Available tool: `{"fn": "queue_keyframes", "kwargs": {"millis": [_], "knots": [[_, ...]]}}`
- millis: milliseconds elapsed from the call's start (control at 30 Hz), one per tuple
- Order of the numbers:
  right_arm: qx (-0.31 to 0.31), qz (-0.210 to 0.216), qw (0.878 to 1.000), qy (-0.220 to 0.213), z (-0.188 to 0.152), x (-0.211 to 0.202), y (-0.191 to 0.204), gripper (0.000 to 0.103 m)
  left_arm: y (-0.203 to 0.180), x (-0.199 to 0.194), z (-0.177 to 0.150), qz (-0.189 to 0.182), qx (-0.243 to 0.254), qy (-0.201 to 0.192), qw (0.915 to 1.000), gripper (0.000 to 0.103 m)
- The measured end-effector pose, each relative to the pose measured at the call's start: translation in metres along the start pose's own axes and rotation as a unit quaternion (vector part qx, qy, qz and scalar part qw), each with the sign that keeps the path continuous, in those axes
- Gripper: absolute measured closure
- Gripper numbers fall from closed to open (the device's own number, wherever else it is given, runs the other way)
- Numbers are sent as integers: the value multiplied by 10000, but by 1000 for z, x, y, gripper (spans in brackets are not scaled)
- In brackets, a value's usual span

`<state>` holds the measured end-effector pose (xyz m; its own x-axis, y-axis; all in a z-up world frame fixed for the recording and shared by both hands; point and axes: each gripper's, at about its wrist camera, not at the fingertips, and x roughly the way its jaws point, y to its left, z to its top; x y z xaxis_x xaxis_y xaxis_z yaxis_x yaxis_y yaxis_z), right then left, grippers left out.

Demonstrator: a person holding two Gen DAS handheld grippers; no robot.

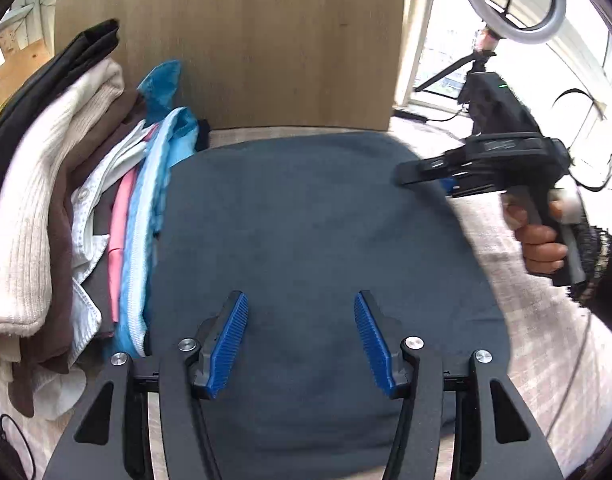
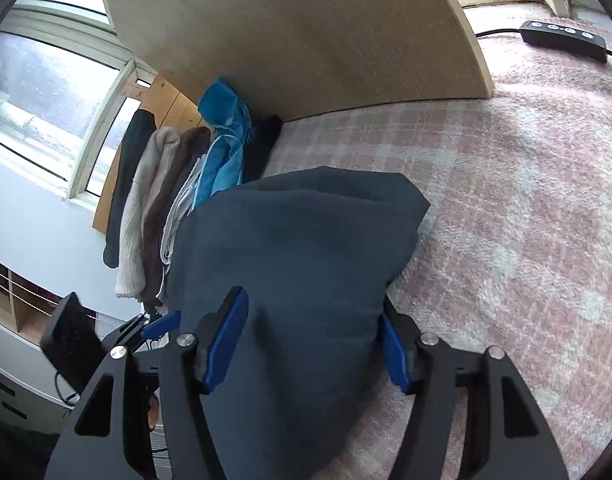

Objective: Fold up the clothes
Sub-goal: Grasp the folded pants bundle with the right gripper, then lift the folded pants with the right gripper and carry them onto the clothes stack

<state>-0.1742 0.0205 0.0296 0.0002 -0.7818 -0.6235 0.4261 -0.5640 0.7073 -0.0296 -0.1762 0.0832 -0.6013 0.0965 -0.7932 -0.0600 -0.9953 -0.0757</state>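
A dark blue-grey folded garment of soft fabric (image 1: 306,240) lies flat on the table (image 2: 525,220), which is covered with a pale pink and white checked cloth. The left claw (image 1: 302,344) hovers over the near part of the garment with its blue ribbed pads (image 1: 232,344) spread wide apart and nothing between them. In the right wrist view, the right claw (image 2: 313,344) is also spread, and the near end of the garment rises up between its blue pads (image 2: 226,344); whether the pads press on the fabric cannot be told. From the left wrist view the right claw is seen side-on at the garment's far right edge, held by the person's right hand (image 1: 541,240). Just left of the garment is a stack of folded clothes (image 1: 66,220) in cream, brown, white, pink and light blue. An upright light wooden board (image 1: 234,40) stands behind them.
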Motion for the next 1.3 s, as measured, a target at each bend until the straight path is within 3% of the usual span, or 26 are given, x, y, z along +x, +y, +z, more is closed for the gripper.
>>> {"fn": "queue_keyframes", "kwargs": {"millis": [33, 100, 133, 200, 367, 400, 500, 533, 600, 733, 867, 1000, 1167, 1300], "knots": [[48, -84, 9999, 62, 2, 1, -1, 81, -18, -6, 0, -42, 7, -40, 10000, 29], [236, -25, 9997, 86, 4, -1, -4, 86, -59, -10, -1, -158, 38, -55, 9999, 13], [271, -35, 9996, 85, 5, -3, -4, 87, -79, -6, -2, -276, 86, -16, 9996, 12], [241, -159, 9995, 92, 7, -7, 2, 88, -113, 12, -2, -168, 372, 146, 9991, 12], [68, -310, 9994, 153, 12, -12, 15, 90, -138, 54, -11, 519, 467, 522, 9962, 12], [66, -300, 9994, 158, 13, -12, 16, 90, -135, 60, -15, 602, 424, 599, 9955, 15], [148, -263, 9994, 164, 16, -12, 15, 91, -121, 71, -24, 774, 257, 696, 9942, 43], [205, -259, 9994, 141, 16, -12, 15, 91, -114, 68, -25, 755, 162, 593, 9952, 66], [369, -218, 9991, 60, 16, -14, 14, 91, -100, 57, -21, 573, -13, 641, 9963, 91], [621, 54, 9979, -171, 17, -28, 32, 92, -65, 7, -11, 275, -455, 420, 9977, 94], [246, 273, 9981, -485, 20, -55, 89, 92, -45, -76, -2, 34, -733, -154, 9972, 94], [-172, 379, 9954, -857, 15, -91, 152, 92, -49, -135, 6, -176, -731, -602, 9954, 94], [-381, 329, 9902, -1304, 5, -133, 203, 92, -49, -168, 19, -704, -662, -977, 9905, 94], [-427, 145, 9854, -1643, 2, -156, 234, 93, -32, -181, 26, -1326, -767, -1144, 9816, 94]]}}
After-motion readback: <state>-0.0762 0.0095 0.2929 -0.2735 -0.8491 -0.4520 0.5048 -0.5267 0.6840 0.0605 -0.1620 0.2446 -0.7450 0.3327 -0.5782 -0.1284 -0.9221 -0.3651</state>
